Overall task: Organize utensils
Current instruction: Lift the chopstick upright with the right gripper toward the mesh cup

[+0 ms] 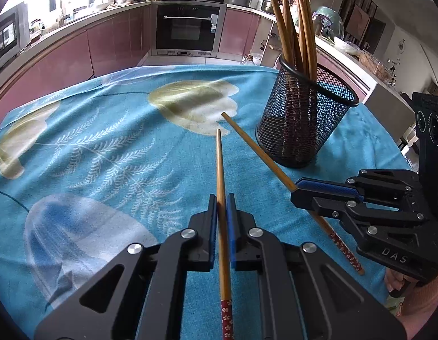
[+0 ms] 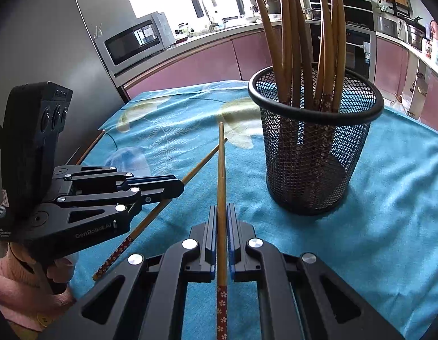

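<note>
A black mesh holder (image 1: 303, 119) stands on the blue cloth and holds several bamboo chopsticks (image 1: 303, 31); it also shows in the right wrist view (image 2: 315, 141). My left gripper (image 1: 221, 206) is shut on a chopstick (image 1: 221, 175) with a red flowered end, tip pointing forward, left of the holder. My right gripper (image 2: 222, 218) is shut on another chopstick (image 2: 221, 170). In the left wrist view the right gripper (image 1: 298, 191) and its chopstick (image 1: 255, 147) lie to the right. In the right wrist view the left gripper (image 2: 179, 187) and its chopstick (image 2: 202, 161) lie to the left.
The table is covered by a blue cloth (image 1: 105, 141) with leaf and flower prints. Pink kitchen cabinets (image 1: 77, 56), an oven (image 1: 187, 28) and a microwave (image 2: 134, 42) stand beyond the table. The table's far edge is just behind the holder.
</note>
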Motion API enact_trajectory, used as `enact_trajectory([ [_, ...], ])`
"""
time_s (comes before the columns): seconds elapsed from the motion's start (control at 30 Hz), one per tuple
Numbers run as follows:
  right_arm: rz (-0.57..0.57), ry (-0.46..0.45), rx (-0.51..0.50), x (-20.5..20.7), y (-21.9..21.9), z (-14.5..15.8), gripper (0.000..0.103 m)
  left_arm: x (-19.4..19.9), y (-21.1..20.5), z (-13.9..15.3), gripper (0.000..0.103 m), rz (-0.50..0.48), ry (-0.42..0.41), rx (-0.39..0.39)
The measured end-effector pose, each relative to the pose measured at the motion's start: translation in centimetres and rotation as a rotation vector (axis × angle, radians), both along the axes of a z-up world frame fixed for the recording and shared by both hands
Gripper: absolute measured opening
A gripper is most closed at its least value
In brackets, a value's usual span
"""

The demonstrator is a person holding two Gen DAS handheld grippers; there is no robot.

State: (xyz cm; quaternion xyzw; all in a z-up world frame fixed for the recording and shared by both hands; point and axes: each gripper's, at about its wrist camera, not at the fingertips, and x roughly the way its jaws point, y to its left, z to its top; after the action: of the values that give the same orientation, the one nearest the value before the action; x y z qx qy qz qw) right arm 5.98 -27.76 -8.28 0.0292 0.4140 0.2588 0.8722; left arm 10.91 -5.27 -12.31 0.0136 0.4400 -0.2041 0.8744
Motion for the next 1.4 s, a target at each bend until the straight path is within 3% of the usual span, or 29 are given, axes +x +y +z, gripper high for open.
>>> enact_trajectory([
  [0.63, 0.007, -0.105, 0.070, -1.9, -1.3, 3.9, 0.006, -1.7, 1.9, 3.6, 0.007, -0.023, -0.038, -0.113],
  [1.07, 0.016, -0.101, 0.090, -2.0, -1.6, 4.0, 0.006, -3.2, 2.2, 5.8, 0.007, -0.061, -0.069, -0.164],
  [1.4, 0.051, -0.088, 0.084, -2.0, -0.9, 3.5, 0.006, -3.6, 1.7, 5.7, 0.007, -0.101, -0.058, -0.177],
])
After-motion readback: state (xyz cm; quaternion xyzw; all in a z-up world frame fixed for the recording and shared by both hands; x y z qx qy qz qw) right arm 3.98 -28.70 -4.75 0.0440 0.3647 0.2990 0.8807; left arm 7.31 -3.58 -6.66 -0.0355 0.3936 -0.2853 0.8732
